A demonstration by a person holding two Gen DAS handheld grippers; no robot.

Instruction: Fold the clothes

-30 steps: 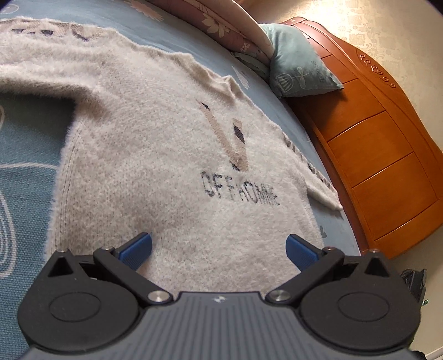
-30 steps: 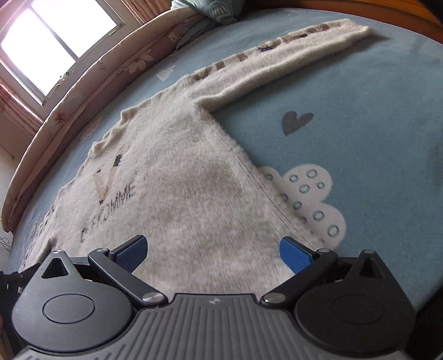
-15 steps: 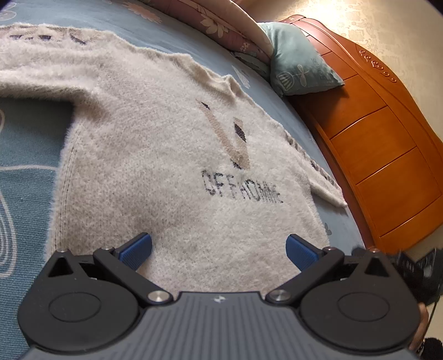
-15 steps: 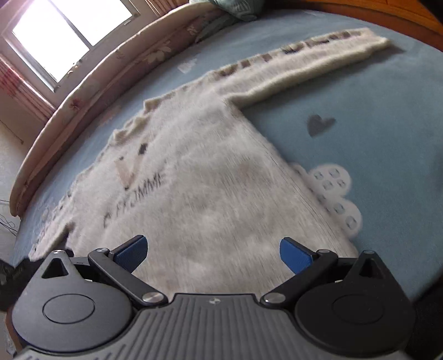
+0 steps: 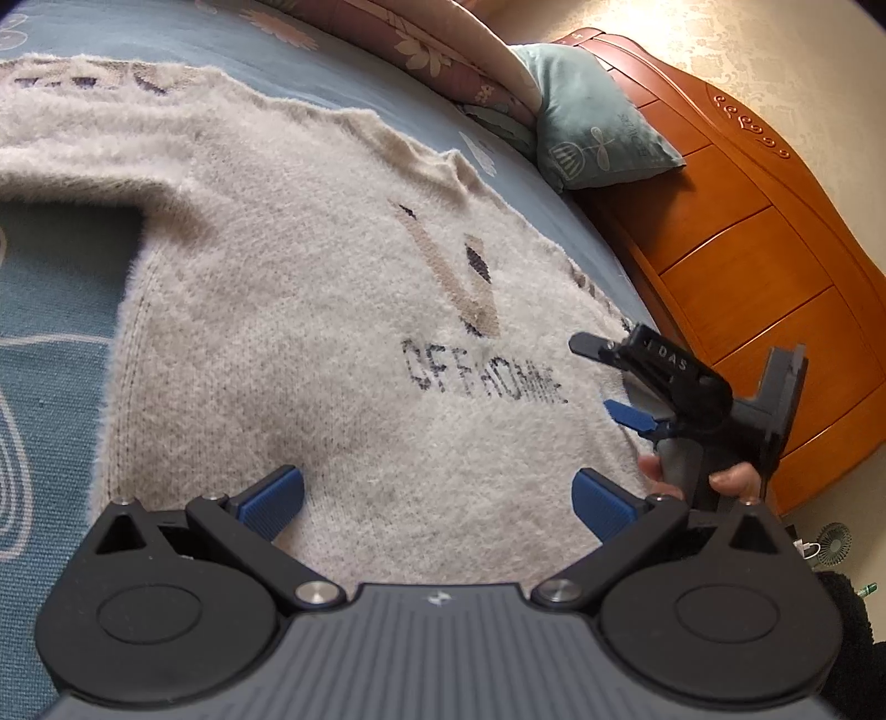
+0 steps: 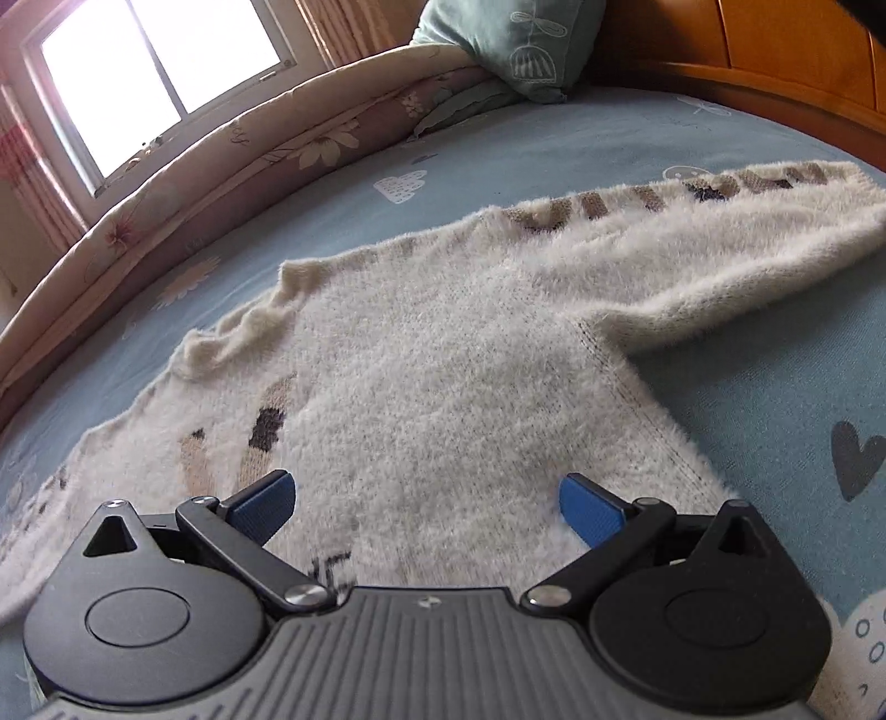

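Note:
A fluffy cream sweater (image 5: 310,310) with a "V" and dark lettering lies flat, front up, on the blue bedsheet (image 5: 50,310). My left gripper (image 5: 437,493) hovers open over its lower body, with nothing between the blue pads. In the left wrist view my right gripper (image 5: 601,379), held by a hand (image 5: 736,482), stands open over the sweater's right edge. From the right wrist view, the right gripper (image 6: 426,498) is open and low over the sweater (image 6: 443,376) chest. One sleeve (image 6: 720,260) stretches out to the right, and the collar (image 6: 243,332) is rumpled.
A teal pillow (image 5: 592,133) and a floral quilt (image 5: 398,44) lie along the bed's far side against an orange wooden headboard (image 5: 764,266). A window (image 6: 155,83) is behind the quilt. A small fan (image 5: 836,543) stands on the floor.
The right gripper has swung inward over the sweater's chest, lower and closer to the collar, and now shows in the left wrist view. The left gripper has hardly moved.

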